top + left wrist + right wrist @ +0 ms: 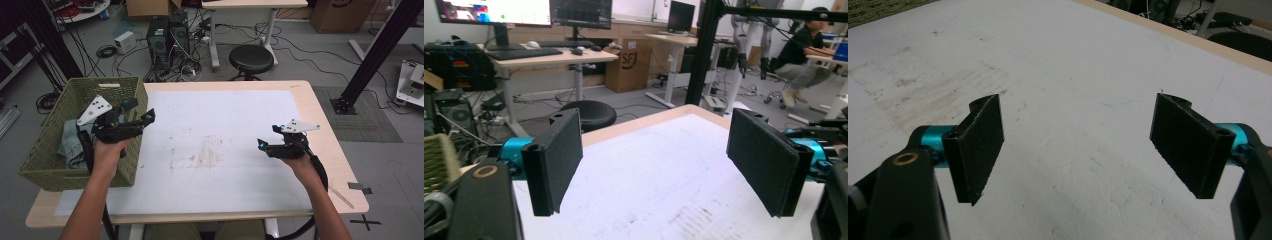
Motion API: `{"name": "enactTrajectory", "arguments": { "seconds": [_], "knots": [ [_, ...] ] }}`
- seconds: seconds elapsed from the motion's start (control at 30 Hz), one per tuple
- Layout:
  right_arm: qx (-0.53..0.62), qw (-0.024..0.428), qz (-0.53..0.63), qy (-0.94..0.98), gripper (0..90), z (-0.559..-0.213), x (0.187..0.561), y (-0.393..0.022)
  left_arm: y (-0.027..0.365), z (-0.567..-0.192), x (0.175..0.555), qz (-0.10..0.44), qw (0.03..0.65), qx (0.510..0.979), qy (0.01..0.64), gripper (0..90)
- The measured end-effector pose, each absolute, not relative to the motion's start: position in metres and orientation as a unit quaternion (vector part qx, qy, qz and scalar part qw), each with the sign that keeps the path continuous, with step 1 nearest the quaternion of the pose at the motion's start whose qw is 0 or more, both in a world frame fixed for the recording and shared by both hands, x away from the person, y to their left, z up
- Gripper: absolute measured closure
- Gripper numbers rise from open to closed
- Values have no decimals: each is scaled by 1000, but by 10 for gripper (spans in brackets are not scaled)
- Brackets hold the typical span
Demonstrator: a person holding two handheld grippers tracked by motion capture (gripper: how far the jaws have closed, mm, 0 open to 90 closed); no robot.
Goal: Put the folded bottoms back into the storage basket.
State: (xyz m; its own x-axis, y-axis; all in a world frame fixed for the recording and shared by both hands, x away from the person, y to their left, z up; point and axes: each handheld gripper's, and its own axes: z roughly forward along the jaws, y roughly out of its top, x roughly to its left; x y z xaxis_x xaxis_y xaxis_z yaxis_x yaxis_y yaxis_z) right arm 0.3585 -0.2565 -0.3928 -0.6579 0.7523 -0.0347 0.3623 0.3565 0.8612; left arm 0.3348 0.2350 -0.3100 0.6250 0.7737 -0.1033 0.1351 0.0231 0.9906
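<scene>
left gripper [142, 117] jaws apart – basket [55, 165] – cloth [70, 142] half hidden

Beyond my bench [320, 125], a pale wooden top under a stained white mat [225, 115], I see grey floor strewn with black cables [300, 47]. A round black stool [251, 58] stands just behind the far edge, beside two dark computer towers [167, 35]. A white-legged desk [250, 5] sits farther back, and cardboard boxes [147, 7] line the rear. Black frame posts [380, 50] slant down at right. From the left gripper view I see monitors [524, 11] on a desk and a seated person [799, 55].
</scene>
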Motion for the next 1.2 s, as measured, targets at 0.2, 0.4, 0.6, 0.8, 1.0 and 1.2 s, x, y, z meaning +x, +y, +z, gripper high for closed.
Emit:
{"name": "enactTrajectory", "arguments": {
  "seconds": [0.2, 0.4, 0.6, 0.8, 1.0, 1.2],
  "knots": [
    [348, 221, 446, 794, 220, -393, 358, -256, 218, -318, 339, 242, 624, 657, 348, 224],
    [352, 218, 447, 793, 220, -394, 358, -257, 201, -318, 340, 238, 619, 669, 334, 224],
    [352, 218, 449, 792, 220, -395, 358, -256, 180, -321, 344, 234, 619, 676, 324, 224],
    [351, 217, 448, 793, 220, -394, 358, -255, 157, -329, 348, 227, 613, 688, 315, 224],
    [351, 218, 450, 792, 220, -394, 358, -255, 143, -341, 352, 225, 609, 692, 315, 225],
    [348, 220, 451, 792, 220, -394, 359, -256, 138, -354, 353, 219, 605, 697, 317, 225]
  ]
}}
